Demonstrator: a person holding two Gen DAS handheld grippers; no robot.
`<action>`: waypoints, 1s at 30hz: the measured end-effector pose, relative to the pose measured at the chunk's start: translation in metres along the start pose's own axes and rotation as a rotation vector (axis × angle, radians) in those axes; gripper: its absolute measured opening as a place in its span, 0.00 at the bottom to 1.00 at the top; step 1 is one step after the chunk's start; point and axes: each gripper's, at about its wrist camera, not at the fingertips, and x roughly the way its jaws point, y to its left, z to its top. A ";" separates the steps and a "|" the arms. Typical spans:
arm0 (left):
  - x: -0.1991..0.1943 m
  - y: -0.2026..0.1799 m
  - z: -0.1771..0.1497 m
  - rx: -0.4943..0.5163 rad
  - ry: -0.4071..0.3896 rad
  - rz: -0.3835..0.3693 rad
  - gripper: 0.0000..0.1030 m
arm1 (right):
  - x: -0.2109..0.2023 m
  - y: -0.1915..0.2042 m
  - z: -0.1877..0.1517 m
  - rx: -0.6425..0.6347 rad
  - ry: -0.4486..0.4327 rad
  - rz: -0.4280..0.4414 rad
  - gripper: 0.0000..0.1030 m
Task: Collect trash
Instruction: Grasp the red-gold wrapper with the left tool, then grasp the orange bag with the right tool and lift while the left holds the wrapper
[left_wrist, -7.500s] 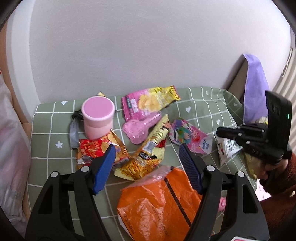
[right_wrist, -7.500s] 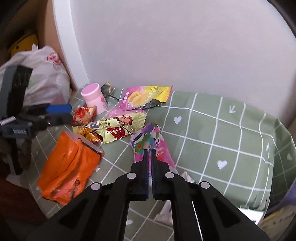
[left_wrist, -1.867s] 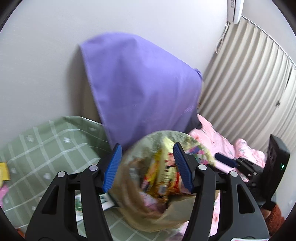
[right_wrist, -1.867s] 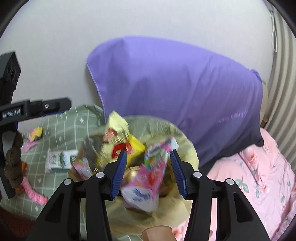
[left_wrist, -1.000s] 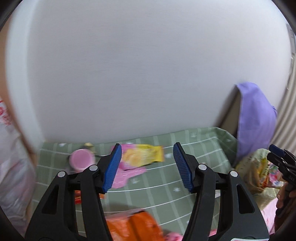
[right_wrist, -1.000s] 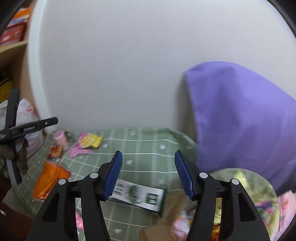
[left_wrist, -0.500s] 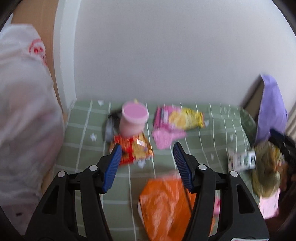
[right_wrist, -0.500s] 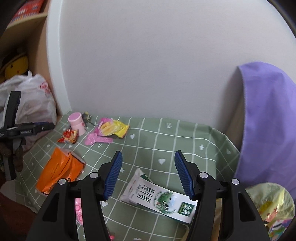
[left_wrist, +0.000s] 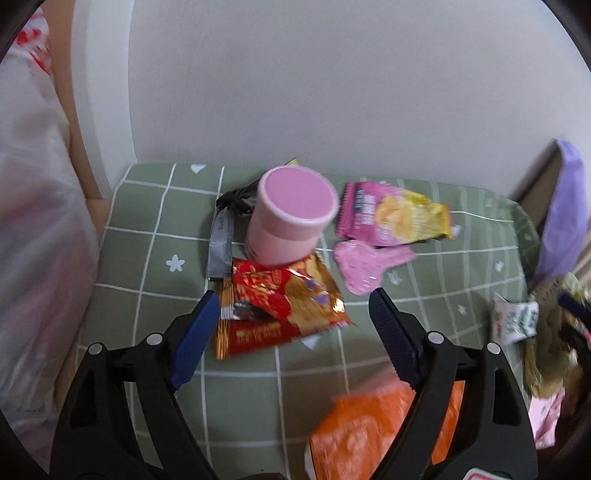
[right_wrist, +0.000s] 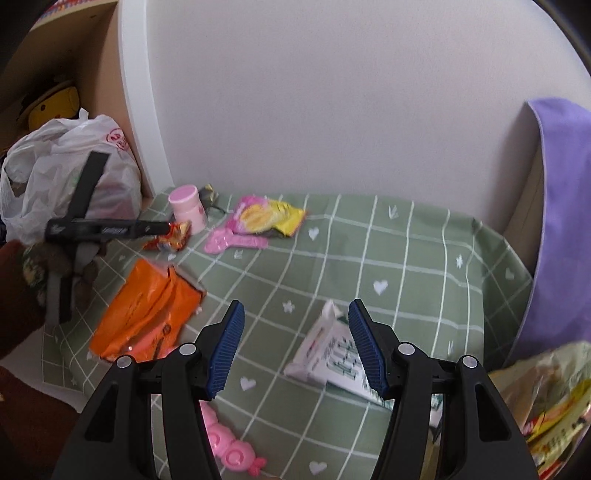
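My left gripper (left_wrist: 291, 306) is open and empty, just above a red foil wrapper (left_wrist: 280, 306) on the green checked tablecloth (left_wrist: 155, 258). A pink cup (left_wrist: 291, 218) stands behind the wrapper. A pink-yellow snack bag (left_wrist: 391, 218) and a pink flat wrapper (left_wrist: 369, 266) lie to its right. An orange bag (left_wrist: 373, 432) lies near the front. My right gripper (right_wrist: 293, 321) is open and empty above the cloth, next to a white-green pack (right_wrist: 328, 350). The trash bag (right_wrist: 550, 402) full of wrappers hangs at the table's right edge.
A white plastic bag (right_wrist: 62, 155) sits left of the table by a shelf. A purple cloth (right_wrist: 561, 229) covers something at the right. A pink toy (right_wrist: 229, 446) lies at the front edge. The wall runs behind the table.
Both grippers swung away from the trash bag, back over the table. The left one moved in close over the red wrapper; the right one dropped lower beside the white-green pack.
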 end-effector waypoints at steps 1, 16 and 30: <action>0.004 -0.001 0.001 -0.008 0.006 0.014 0.73 | 0.000 -0.001 -0.003 0.014 0.007 0.009 0.54; -0.054 0.021 -0.021 -0.143 -0.056 0.027 0.10 | 0.065 0.076 -0.005 0.023 0.151 0.365 0.53; -0.130 0.031 -0.030 -0.164 -0.183 0.030 0.10 | 0.116 0.104 -0.008 0.046 0.260 0.428 0.15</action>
